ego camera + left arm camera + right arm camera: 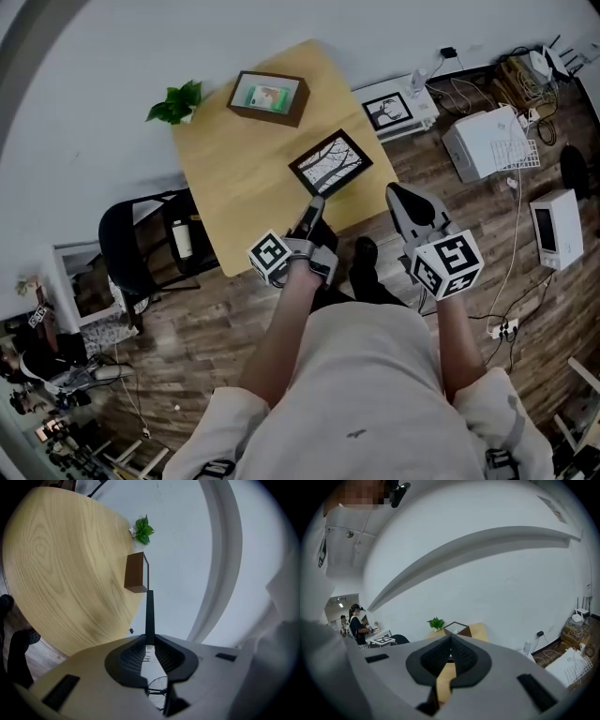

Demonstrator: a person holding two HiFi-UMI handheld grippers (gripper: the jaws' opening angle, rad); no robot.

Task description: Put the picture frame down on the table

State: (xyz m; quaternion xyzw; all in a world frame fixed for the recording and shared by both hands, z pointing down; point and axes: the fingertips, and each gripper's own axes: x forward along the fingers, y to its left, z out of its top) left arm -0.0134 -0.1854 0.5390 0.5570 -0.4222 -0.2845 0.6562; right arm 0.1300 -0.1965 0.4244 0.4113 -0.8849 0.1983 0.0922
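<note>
The left gripper (314, 204) clamps its narrow-set jaws on the near edge of the black rectangular picture frame (330, 161). The frame extends ahead of the jaws, over the light wooden table (234, 187). The right gripper (401, 195), beside it on the right, holds nothing; its jaw tips meet.

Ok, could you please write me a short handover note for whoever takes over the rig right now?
Left gripper: jaws shut on the picture frame, gripping its near edge.
Right gripper: jaws shut, empty, off the table's near corner, over the floor.
Things: picture frame held over the near part of the table; a brown box frame stands farther back.
Done: picture frame in hand, over the table.
Left: lower it flat onto bare wood, open the jaws, withdraw.
</note>
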